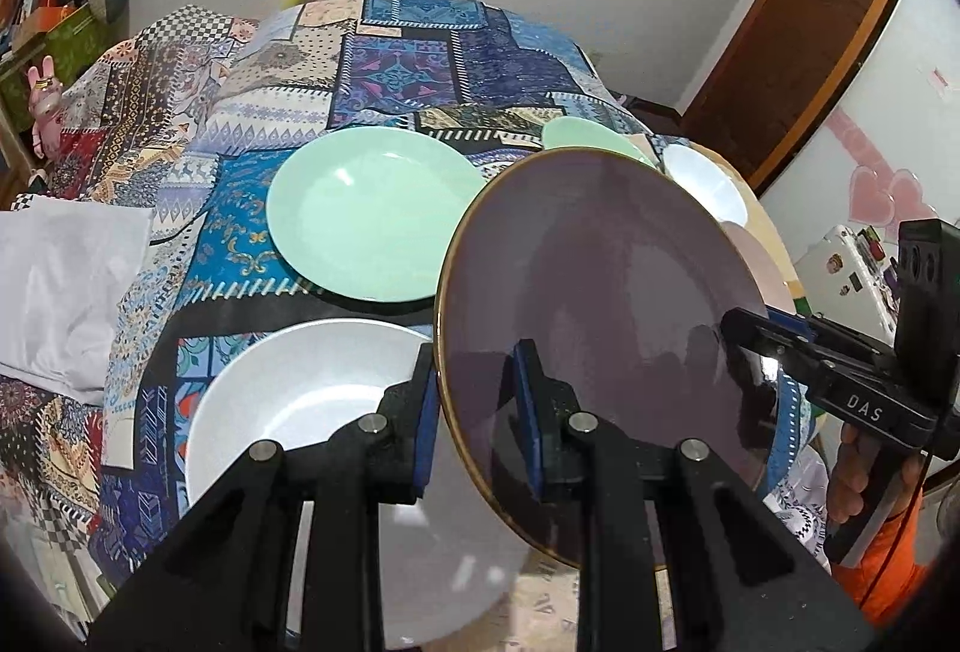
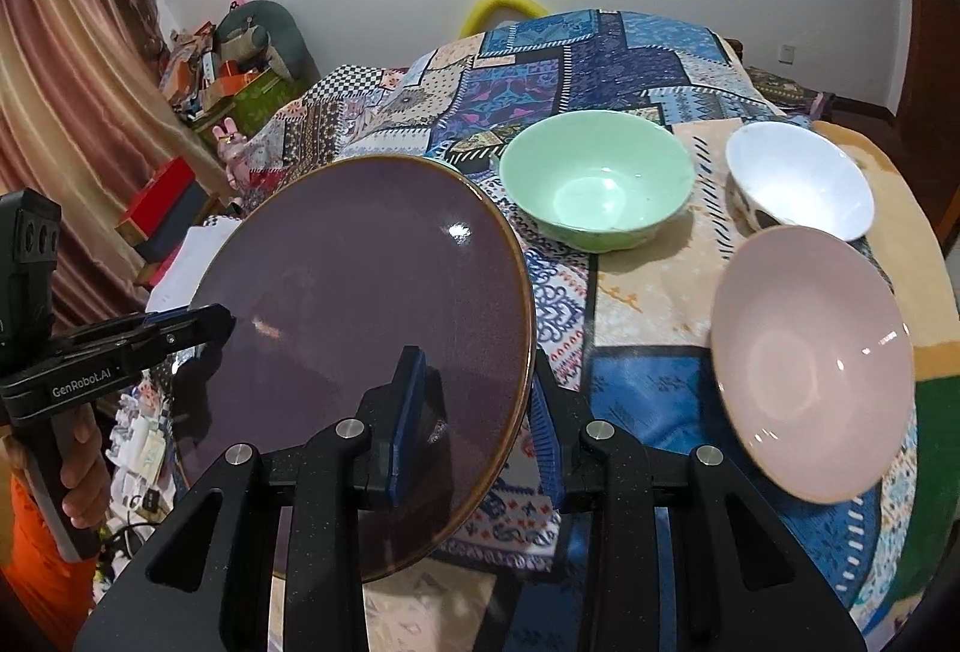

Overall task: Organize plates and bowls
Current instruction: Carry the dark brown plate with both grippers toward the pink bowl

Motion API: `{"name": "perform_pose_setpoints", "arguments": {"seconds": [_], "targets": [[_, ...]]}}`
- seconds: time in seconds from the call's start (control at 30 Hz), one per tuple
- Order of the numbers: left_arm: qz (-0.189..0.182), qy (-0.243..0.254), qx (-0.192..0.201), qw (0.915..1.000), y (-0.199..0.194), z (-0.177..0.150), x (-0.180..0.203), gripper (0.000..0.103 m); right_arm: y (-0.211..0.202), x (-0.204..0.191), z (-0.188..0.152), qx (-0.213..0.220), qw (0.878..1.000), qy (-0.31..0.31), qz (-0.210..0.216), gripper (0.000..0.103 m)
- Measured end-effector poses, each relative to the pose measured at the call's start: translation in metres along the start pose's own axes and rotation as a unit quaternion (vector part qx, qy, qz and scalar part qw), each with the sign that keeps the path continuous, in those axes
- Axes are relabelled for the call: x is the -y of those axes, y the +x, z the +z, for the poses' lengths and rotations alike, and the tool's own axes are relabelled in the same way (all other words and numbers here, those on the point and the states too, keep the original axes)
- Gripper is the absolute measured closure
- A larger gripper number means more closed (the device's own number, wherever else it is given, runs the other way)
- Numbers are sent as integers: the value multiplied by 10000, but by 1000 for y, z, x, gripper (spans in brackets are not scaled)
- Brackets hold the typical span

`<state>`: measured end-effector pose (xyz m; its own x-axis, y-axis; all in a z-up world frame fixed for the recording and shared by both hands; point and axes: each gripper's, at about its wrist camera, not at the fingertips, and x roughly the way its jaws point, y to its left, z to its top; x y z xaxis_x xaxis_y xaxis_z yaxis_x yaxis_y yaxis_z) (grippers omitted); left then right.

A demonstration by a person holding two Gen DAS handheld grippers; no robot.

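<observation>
A dark purple plate (image 1: 600, 304) with a gold rim is held above the table between both grippers. My left gripper (image 1: 474, 412) is shut on its left rim, one pad on each face. My right gripper (image 2: 480, 412) is shut on its right rim (image 2: 360, 328); it also shows at the plate's far edge in the left wrist view (image 1: 756, 346). A mint green plate (image 1: 372, 214) and a white plate (image 1: 312, 412) lie on the table below. A green bowl (image 2: 594, 178), a white bowl (image 2: 798, 178) and a pink bowl (image 2: 810, 364) stand to the right.
The table carries a patchwork cloth (image 1: 408, 63). A white cloth (image 1: 60, 292) lies at its left edge. Boxes and clutter (image 2: 228, 75) stand by the curtain at the back left. A wooden door (image 1: 810, 21) is at the right.
</observation>
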<state>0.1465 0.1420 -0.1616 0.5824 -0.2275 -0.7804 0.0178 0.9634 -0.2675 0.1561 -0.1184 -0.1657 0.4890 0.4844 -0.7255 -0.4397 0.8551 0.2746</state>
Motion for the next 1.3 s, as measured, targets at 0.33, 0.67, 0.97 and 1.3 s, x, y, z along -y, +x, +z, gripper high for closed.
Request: {"name": "perform_pose_setpoints", "arguments": {"seconds": [0.33, 0.67, 0.97, 1.3], "targets": [[-39, 76, -132, 9999, 2, -12, 28, 80, -12, 21, -13, -14, 9999, 94, -49, 73], [-83, 153, -368, 9992, 18, -25, 52, 80, -17, 40, -30, -122, 9996, 225, -135, 73], [-140, 89, -680, 9975, 43, -35, 60, 80, -11, 57, -45, -311, 9987, 362, -165, 73], [-115, 105, -1009, 9948, 73, -42, 64, 80, 4, 73, -55, -576, 9967, 536, -204, 73]]}}
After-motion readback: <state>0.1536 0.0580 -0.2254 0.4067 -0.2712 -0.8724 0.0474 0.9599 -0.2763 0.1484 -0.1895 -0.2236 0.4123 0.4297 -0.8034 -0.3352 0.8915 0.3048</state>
